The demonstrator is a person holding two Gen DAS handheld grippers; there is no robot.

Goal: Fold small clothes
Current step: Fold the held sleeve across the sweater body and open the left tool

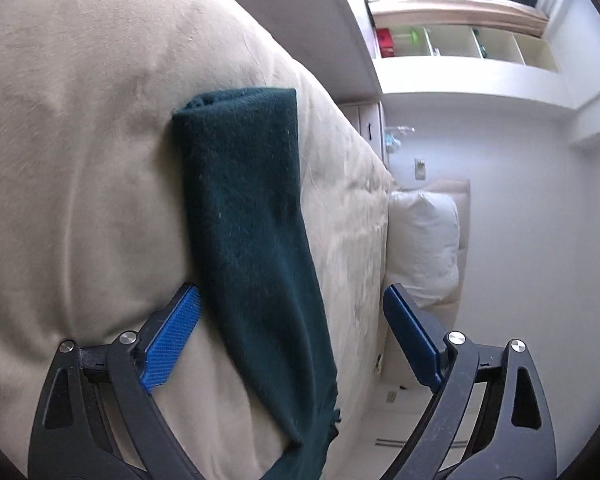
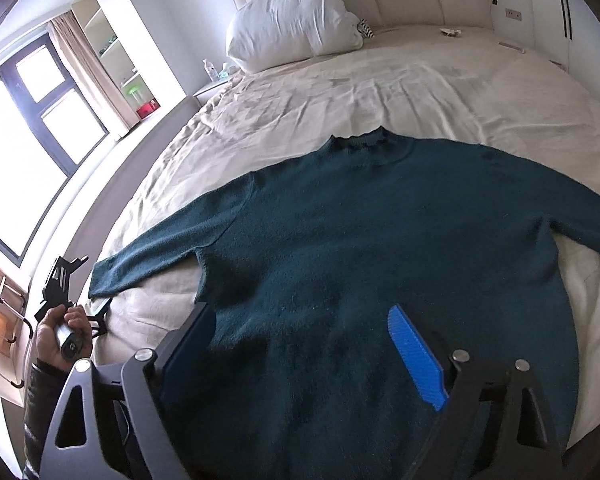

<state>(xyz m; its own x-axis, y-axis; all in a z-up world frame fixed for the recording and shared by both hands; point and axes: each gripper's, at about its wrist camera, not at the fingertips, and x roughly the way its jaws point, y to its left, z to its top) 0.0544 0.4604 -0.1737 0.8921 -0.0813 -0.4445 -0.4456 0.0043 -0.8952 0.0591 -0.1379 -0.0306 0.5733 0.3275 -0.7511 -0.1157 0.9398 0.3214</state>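
Fingers on my left gripper (image 1: 292, 300) were spread wide, nothing clamped. Blue pads sat either side of the sleeve (image 1: 244, 216): the left pad was just beside its edge, the right pad hung out past the bed (image 1: 80, 160) edge over the floor. Sleeve ran straight ahead between the fingers, long axis in line with them, cuff at the far end, near end draped off the mattress edge below the gripper. Couldn't tell from that view whether either pad was touching cloth.

Right gripper (image 2: 300, 320) was also spread, holding nothing. It hung over the lower body of the sweater (image 2: 360, 240), both fingers above the knit, hem end nearest me, collar pointing away toward the pillow (image 2: 292, 20).

Sweater lay flat and face-up on the bed, sleeves out to both sides. In the right view my left hand (image 2: 60, 336) and its gripper sat just beside the left cuff, so that arm was the nearer one for that sleeve; the other sleeve ran off frame to the right.

My read: no fold started yet. Likely next step was closing left on the sleeve and carrying it across the body, perpendicular to the collar-hem line. Risk: a grip taken at the draped near end instead of the cuff would drag the sleeve off the bed.
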